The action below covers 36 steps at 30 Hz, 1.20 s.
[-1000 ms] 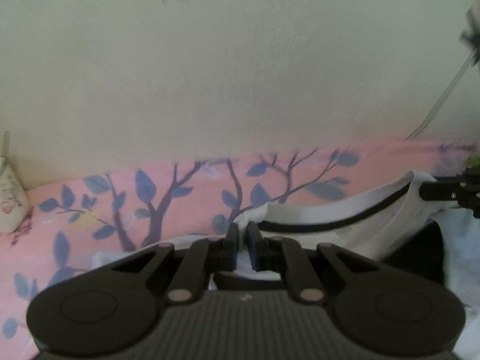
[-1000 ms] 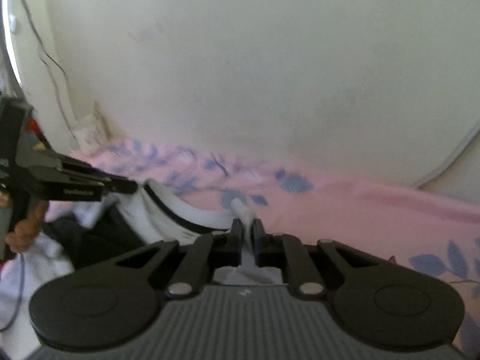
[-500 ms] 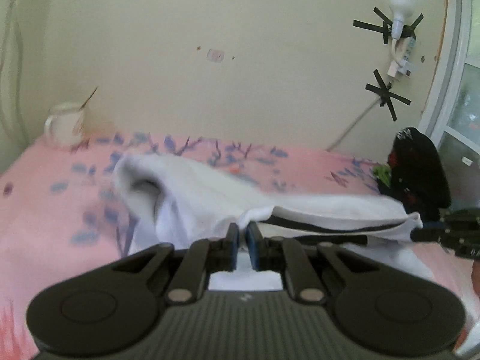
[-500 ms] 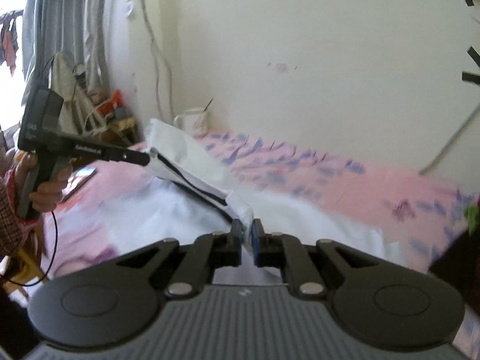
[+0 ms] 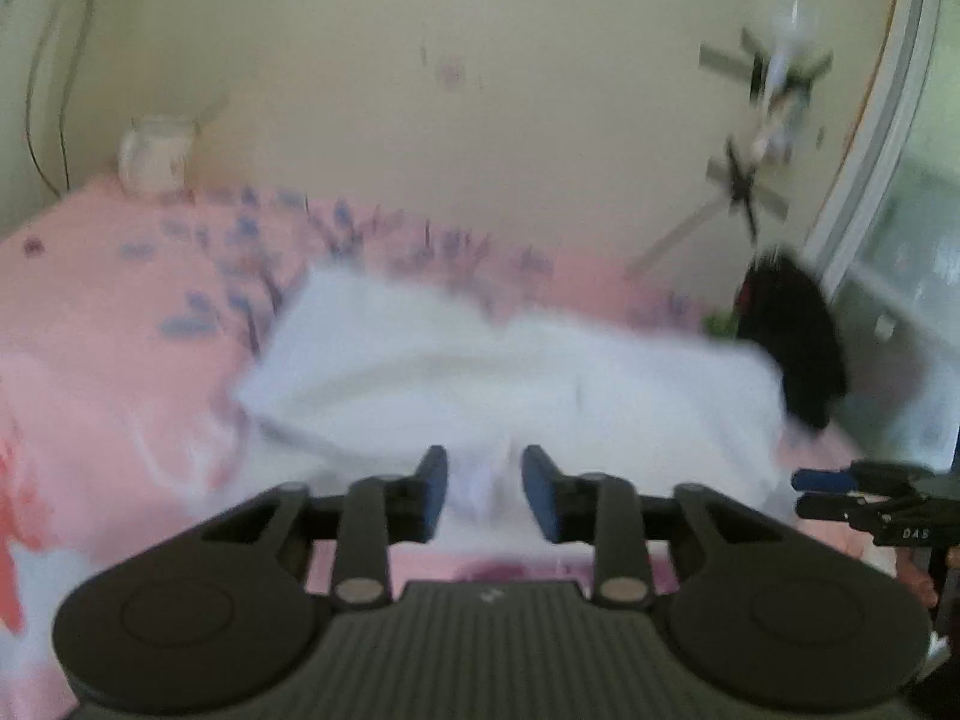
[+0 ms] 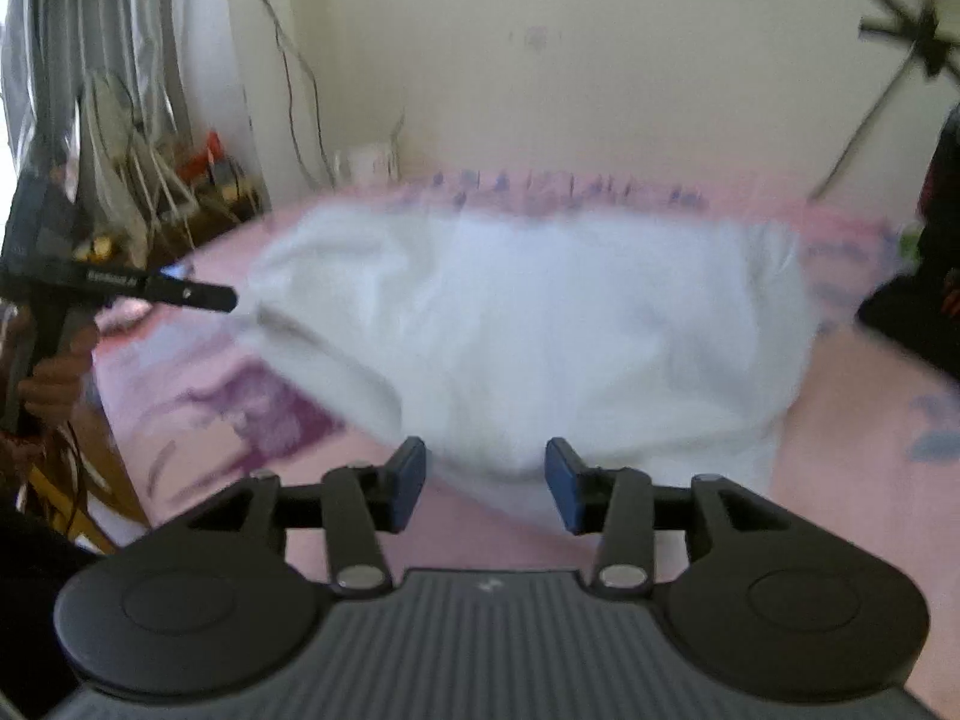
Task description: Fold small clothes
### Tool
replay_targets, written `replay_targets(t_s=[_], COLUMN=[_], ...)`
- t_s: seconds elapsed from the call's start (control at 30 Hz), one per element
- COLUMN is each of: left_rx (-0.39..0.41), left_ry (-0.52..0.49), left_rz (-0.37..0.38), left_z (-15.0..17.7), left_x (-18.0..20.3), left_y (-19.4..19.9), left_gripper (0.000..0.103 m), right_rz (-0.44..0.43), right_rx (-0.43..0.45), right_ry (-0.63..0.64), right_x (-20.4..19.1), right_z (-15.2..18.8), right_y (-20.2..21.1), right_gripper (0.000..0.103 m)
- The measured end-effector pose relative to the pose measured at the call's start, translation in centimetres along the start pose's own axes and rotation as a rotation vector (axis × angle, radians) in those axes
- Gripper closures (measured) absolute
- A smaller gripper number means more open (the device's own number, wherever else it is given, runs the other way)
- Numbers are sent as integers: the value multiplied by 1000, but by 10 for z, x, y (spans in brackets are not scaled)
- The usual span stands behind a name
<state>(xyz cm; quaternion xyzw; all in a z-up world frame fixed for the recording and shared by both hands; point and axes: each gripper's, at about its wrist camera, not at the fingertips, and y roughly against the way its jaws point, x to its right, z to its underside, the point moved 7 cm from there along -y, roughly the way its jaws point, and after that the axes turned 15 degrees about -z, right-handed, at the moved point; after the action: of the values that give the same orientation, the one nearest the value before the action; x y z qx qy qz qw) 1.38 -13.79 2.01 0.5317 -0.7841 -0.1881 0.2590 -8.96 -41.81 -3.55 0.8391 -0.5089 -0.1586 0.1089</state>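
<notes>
A white garment lies spread and blurred on the pink floral bedsheet. My left gripper hovers at its near edge. Its jaws are opening, a fold of white cloth shows in the gap, and the blue pads stand clear of it. In the right wrist view the same garment fills the middle. My right gripper is at its near hem with jaws opening, and the pads are not pressing the cloth. Each gripper shows in the other's view: the right gripper at the right edge, the left gripper at the left.
A white mug stands at the back left corner of the bed by the wall. A black bundle sits at the bed's right end near a window. Taped cables hang on the wall. A cluttered shelf stands beyond the left side.
Both grippers were shut on the garment's black-trimmed edge and carried it across the bed. Now both sets of jaws have parted and the garment lies on the sheet.
</notes>
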Motion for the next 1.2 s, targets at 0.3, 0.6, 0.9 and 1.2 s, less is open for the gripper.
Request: replay_targets(t_s=[0.3, 0.6, 0.9, 1.2], left_rx=[-5, -108, -108, -172], left_ry=[-9, -73, 86, -44], left_rz=[19, -129, 15, 179], left_z=[-54, -22, -38, -23], left_x=[23, 17, 19, 88], left_y=[-67, -147, -119, -135], left_gripper=[84, 97, 95, 95], right_rz=[118, 213, 120, 102], right_rx=[158, 17, 153, 258], right_ry=[-74, -144, -357, -582], right_x=[55, 117, 106, 121], right_z=[-75, -28, -8, 7], right_y=[-25, -68, 4, 30], right_gripper=[66, 87, 61, 50])
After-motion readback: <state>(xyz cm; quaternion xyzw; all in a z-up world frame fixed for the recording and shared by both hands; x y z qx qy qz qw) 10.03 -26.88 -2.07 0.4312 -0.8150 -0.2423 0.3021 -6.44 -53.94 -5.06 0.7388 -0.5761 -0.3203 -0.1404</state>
